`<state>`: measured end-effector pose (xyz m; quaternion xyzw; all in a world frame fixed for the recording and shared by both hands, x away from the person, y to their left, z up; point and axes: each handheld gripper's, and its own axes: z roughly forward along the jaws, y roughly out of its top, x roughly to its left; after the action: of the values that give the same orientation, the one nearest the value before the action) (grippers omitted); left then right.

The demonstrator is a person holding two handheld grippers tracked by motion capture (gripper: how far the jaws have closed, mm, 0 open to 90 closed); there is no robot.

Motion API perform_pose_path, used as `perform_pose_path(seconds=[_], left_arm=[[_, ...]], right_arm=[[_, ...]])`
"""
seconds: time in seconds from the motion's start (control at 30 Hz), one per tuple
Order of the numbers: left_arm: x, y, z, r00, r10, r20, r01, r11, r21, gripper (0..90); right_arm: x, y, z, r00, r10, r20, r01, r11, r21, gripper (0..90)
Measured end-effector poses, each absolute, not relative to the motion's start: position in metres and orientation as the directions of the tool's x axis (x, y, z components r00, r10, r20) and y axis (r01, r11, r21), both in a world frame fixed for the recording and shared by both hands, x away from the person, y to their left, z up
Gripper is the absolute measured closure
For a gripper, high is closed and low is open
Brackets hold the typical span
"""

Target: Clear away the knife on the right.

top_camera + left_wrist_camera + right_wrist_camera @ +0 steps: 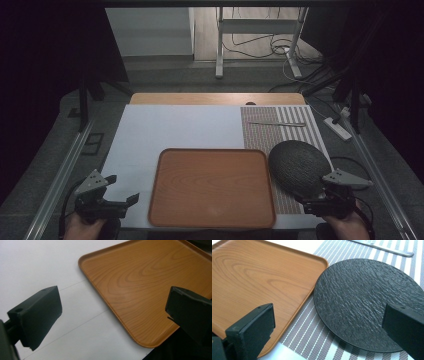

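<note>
The plate (298, 168) lay on the striped mat (262, 130), just ahead of your right gripper (320, 200) and near its far finger; in the right gripper view the plate (367, 302) stretched from the gap between the fingers out past the right-hand finger (404, 326). It was dark, round and rough-surfaced, lying flat, and nothing gripped it. Its near edge sat close to the fingertips, though I could not tell whether that finger touched it. Your right gripper (327, 327) had its fingers wide apart, with nothing between them but mat and plate rim below.

Beside the plate, toward the left-hand finger (252, 332) of that gripper, the tray (254, 282) lay with its corner just beside the plate's edge; whether they touched was not clear. Beyond the plate, well past the fingertips, a knife (384, 248) rested on the mat.

Your left gripper (117, 192) was held at the tray's other side, its fingers also spread wide and holding nothing. In the left gripper view one finger (37, 315) hung over the white sheet (37, 265) and the other finger (190, 312) over the tray's near corner, so the tray's rim (100, 302) ran through the gap between them. The tray (212, 187) was bare wood grain, lying flat on the white sheet (165, 127) between your two hands.
</note>
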<state>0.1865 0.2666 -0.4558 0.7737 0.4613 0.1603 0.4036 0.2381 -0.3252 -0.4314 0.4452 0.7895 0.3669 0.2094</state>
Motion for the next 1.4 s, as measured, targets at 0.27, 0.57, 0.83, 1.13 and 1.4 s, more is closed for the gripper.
perform_pose_path(seconds=[0.27,0.57,0.83,1.13,1.4], left_arm=[[0.187,0.267,-0.456,0.524,0.842,-0.131,0.59,-0.248,0.768,0.9],[0.188,0.267,-0.457,0.521,0.843,-0.133,0.596,-0.247,0.764,0.9],[0.188,0.267,-0.457,0.517,0.845,-0.135,0.6,-0.246,0.762,0.9],[0.189,0.266,-0.457,0.517,0.845,-0.135,0.602,-0.247,0.759,1.3],[0.189,0.267,-0.457,0.515,0.846,-0.137,0.605,-0.245,0.758,1.4]], right_arm=[[0.24,-0.324,-0.432,-0.519,0.855,-0.003,0.56,0.343,0.754,0.0],[0.24,-0.323,-0.432,-0.52,0.854,-0.01,0.563,0.351,0.749,0.0],[0.244,-0.321,-0.43,-0.503,0.864,-0.021,0.557,0.343,0.756,0.0],[0.251,-0.32,-0.431,-0.513,0.858,-0.025,0.546,0.349,0.762,0.0],[0.257,-0.321,-0.431,-0.512,0.858,-0.025,0.54,0.345,0.768,0.0]])
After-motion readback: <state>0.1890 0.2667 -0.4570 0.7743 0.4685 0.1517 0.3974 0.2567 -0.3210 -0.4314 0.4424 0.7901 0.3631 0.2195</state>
